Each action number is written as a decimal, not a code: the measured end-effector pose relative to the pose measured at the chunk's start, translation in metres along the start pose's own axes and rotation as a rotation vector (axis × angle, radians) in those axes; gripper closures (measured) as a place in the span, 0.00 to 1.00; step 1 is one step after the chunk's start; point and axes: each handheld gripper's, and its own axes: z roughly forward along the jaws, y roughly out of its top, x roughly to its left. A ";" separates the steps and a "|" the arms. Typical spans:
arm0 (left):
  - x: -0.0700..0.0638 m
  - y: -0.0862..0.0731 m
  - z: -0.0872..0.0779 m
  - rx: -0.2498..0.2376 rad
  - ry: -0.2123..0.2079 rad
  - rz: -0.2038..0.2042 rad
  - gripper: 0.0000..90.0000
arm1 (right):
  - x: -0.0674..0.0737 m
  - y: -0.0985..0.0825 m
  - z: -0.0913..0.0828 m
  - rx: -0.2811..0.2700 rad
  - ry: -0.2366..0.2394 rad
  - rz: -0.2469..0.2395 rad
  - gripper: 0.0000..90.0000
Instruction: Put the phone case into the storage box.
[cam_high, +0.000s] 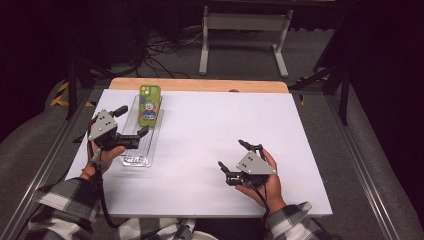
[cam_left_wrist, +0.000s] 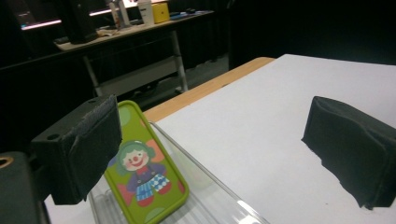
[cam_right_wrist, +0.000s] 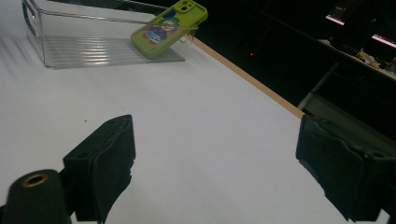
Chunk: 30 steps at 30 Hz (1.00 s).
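leaning glossy green phone case (cam_high: 149, 105) in clear ribbed tray (cam_high: 136, 159).

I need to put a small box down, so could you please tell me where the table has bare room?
The white table top is bare between the clear plastic tray and the right claw, and along its far right. The left edge is crowded: the tray, the green cartoon phone case leaning in it, and the left claw.

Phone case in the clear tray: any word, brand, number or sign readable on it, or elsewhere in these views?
None readable.
The green phone case carries a cartoon clown picture, no lettering.
The clear tray bears no label.
Bottles on the far desk: too small and blurred to read.
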 end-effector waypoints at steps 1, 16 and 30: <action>-0.001 0.000 -0.001 0.001 -0.005 0.001 0.05 | 0.000 0.000 0.000 -0.001 0.000 0.001 0.14; -0.012 -0.001 -0.007 -0.004 -0.029 0.014 0.05 | 0.001 0.002 -0.001 -0.011 -0.005 0.001 0.13; -0.021 0.000 -0.013 -0.013 -0.048 0.026 0.05 | 0.001 0.002 -0.001 -0.017 -0.005 0.000 0.12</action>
